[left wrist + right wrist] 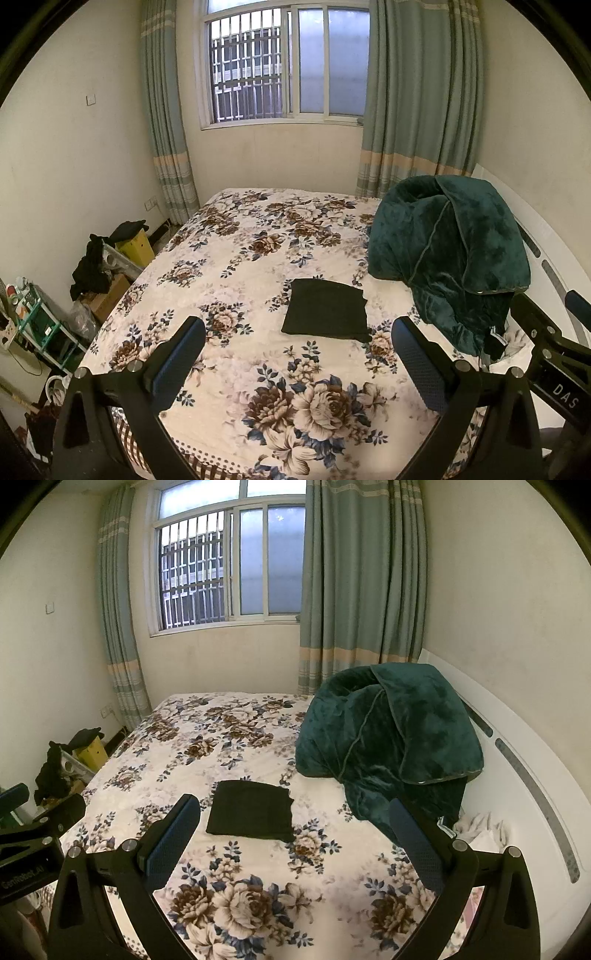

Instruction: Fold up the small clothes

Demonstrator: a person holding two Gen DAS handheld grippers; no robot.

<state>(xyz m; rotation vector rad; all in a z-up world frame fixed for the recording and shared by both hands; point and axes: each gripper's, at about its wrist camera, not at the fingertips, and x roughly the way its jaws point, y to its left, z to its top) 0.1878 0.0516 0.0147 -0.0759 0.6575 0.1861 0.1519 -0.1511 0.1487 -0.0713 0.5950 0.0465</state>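
A small black garment (327, 314) lies folded into a flat rectangle on the floral bedspread (236, 258); it also shows in the right wrist view (252, 814). My left gripper (297, 332) is open and empty, held above the near part of the bed, short of the garment. My right gripper (293, 810) is open and empty too, raised above the bed with the garment lying between and beyond its fingers. The right gripper's body shows at the right edge of the left wrist view (546, 332).
A dark green plush blanket (450, 251) is heaped at the right by the white headboard (524, 768). Boxes, dark clothes and a shelf (110, 258) crowd the floor left of the bed. A window and curtains (362, 590) stand behind.
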